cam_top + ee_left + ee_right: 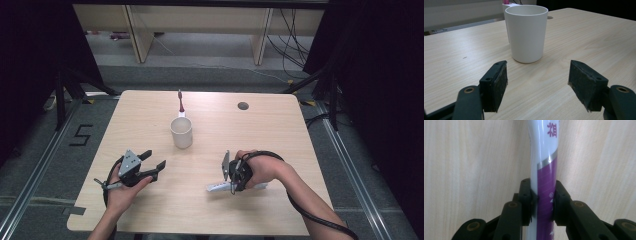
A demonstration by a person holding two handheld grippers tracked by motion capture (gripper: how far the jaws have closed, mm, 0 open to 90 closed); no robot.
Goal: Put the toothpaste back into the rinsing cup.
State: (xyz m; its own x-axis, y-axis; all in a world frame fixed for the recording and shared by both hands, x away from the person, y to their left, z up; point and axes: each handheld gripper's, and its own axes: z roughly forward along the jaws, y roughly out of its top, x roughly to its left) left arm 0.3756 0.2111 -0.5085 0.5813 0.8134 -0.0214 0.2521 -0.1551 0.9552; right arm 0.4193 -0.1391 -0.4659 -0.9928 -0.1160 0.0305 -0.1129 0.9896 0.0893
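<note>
A white cup (181,132) stands upright near the middle of the wooden table (280,130). Behind it lies a toothbrush (180,103) with a dark red handle. My left gripper (154,161) is at the front left, open and empty, its jaws pointing at the cup (526,32) a short way ahead. At the front right, my right gripper (231,186) points down at the table and is shut on a white and purple toothpaste tube (545,170). The tube (218,187) lies low over the table, sticking out to both sides of the hand.
A round cable hole (243,106) sits in the table's far right part. Black cables trail from both grippers off the front edge. Beyond the table are floor, wooden legs of furniture and black stands.
</note>
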